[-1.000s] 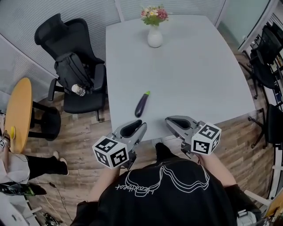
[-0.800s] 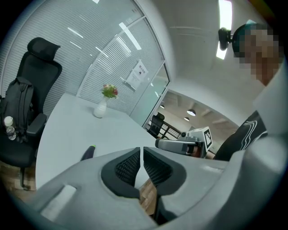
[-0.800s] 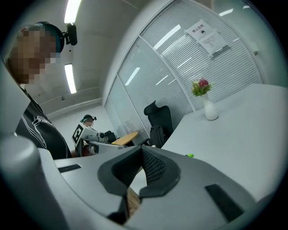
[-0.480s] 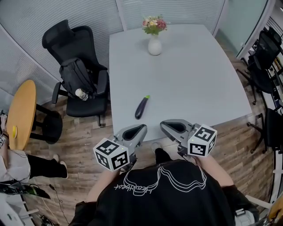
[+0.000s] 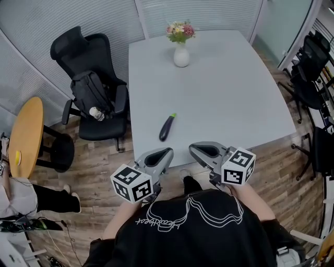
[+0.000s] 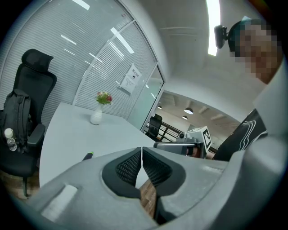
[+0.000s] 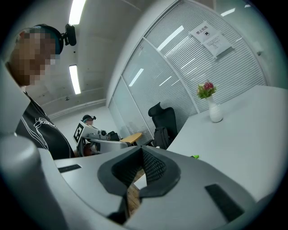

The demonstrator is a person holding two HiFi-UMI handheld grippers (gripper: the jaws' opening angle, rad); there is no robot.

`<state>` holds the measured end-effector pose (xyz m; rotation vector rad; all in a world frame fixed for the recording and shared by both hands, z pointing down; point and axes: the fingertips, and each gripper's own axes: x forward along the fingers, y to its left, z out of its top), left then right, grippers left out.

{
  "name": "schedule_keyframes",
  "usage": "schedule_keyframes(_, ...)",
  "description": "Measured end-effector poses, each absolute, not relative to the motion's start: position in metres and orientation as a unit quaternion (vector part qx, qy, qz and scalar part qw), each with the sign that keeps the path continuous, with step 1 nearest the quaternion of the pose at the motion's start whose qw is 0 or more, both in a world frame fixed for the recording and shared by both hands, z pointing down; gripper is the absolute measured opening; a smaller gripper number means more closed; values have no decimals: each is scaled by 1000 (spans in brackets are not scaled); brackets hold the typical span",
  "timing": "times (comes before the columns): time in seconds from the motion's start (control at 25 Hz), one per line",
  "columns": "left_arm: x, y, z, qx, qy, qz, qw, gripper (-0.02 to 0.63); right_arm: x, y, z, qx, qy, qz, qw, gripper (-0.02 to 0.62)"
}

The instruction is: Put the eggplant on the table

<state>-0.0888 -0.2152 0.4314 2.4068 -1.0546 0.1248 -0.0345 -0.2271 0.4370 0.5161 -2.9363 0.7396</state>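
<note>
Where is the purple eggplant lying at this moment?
In the head view, the dark purple eggplant with a green stem lies on the pale grey table, near its left front edge, just beyond the left gripper, apart from it.

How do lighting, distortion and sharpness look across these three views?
Head view: even light, sharp, bowed walls; the eggplant casts barely any shadow on the table. Left gripper view: heavy fisheye, dark corners, ceiling light blown out. Right gripper view: same fisheye, bright ceiling strips.
</note>
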Motion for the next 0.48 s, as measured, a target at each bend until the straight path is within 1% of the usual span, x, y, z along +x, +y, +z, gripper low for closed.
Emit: schedule_keyframes(0.48,-96,-210,431,885,-391,46,247,21,-40,-220,438,172,-955,239,39,8)
